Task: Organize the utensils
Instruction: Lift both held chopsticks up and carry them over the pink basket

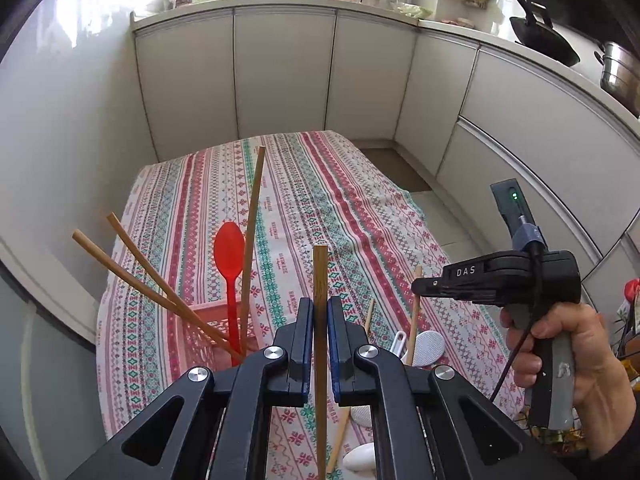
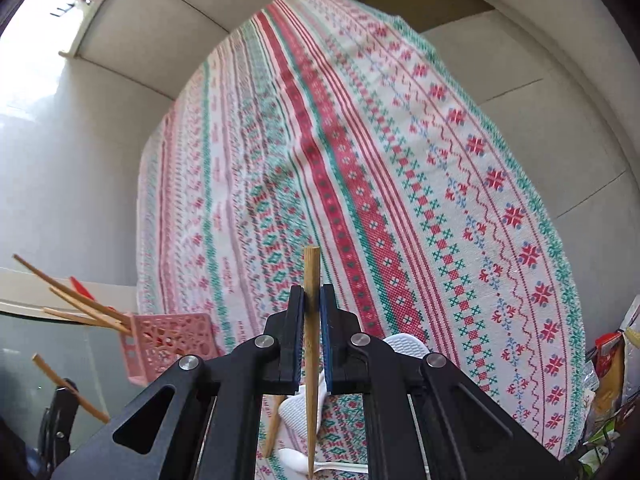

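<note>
Two chopsticks in hand, one per gripper; my left gripper has its jaws clamped tight on a dark chopstick held upright; my right gripper is likewise pinched shut on a lighter chopstick, pointed end down. Pink basket sits at nine o'clock of the left jaws in the left wrist view, already holding three chopsticks and a red spoon. Left on the worktop, by my reckoning: white spoons and another chopstick, at four o'clock; task roughly half done.
</note>
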The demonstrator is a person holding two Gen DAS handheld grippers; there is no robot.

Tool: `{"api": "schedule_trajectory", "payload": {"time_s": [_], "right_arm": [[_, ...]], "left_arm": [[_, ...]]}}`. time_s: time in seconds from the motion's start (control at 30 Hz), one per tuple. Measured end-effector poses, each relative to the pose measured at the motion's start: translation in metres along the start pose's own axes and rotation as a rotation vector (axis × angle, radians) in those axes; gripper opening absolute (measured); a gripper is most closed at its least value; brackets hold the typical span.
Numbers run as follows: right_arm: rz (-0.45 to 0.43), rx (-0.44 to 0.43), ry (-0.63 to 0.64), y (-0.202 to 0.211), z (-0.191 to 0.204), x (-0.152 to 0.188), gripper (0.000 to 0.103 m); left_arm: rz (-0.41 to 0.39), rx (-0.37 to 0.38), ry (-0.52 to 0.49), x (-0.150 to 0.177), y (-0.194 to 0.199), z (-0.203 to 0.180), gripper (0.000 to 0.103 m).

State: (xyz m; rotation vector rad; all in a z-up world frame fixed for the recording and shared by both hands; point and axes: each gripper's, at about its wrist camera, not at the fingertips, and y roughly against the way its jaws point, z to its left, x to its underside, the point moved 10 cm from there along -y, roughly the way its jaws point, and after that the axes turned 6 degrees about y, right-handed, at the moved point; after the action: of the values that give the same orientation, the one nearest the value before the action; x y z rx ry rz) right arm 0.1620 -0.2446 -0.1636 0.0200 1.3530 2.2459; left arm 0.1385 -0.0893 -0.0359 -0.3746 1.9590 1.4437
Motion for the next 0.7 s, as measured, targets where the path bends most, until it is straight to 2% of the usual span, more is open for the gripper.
{"api": "schedule_trajectory", "payload": {"time_s": [0.27, 0.7], "right_arm": [[-0.15, -0.031, 0.094, 0.054, 0.04, -0.008, 0.008], [-0.465, -0.117, 0.337, 0.144, 0.114, -0.009, 0.008]], "left_arm": [[-0.069, 0.014, 0.019, -0.012, 0.024, 0.002, 0.007], [-0.224, 0.034, 0.064, -0.04, 0.077, 0.013, 0.007]]}}
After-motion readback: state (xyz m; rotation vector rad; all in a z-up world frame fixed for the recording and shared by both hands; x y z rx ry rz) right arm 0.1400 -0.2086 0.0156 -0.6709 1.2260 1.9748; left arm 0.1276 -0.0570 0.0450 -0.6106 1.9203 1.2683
